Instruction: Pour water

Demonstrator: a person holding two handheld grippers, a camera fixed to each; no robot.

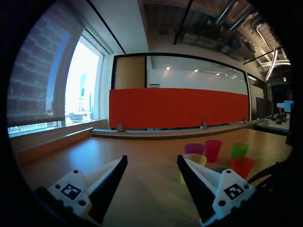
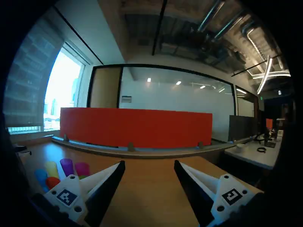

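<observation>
While the left gripper [image 1: 151, 158] hangs over the light wooden table [image 1: 151, 196] with its jaws wide apart and nothing between them, a translucent purple plastic cup [image 1: 194, 148], a pink plastic cup [image 1: 213, 150], a green plastic cup [image 1: 239, 150], a yellow plastic cup [image 1: 197, 159] and an orange-red plastic cup [image 1: 242, 166] stand clustered on the table at the lower right of the left gripper view, the yellow one partly hidden behind a finger. The right gripper [image 2: 149, 163] likewise has its jaws wide and empty; in the right gripper view the cups sit at the lower left. A long red partition panel [image 1: 178, 108] crosses the middle of both views.
</observation>
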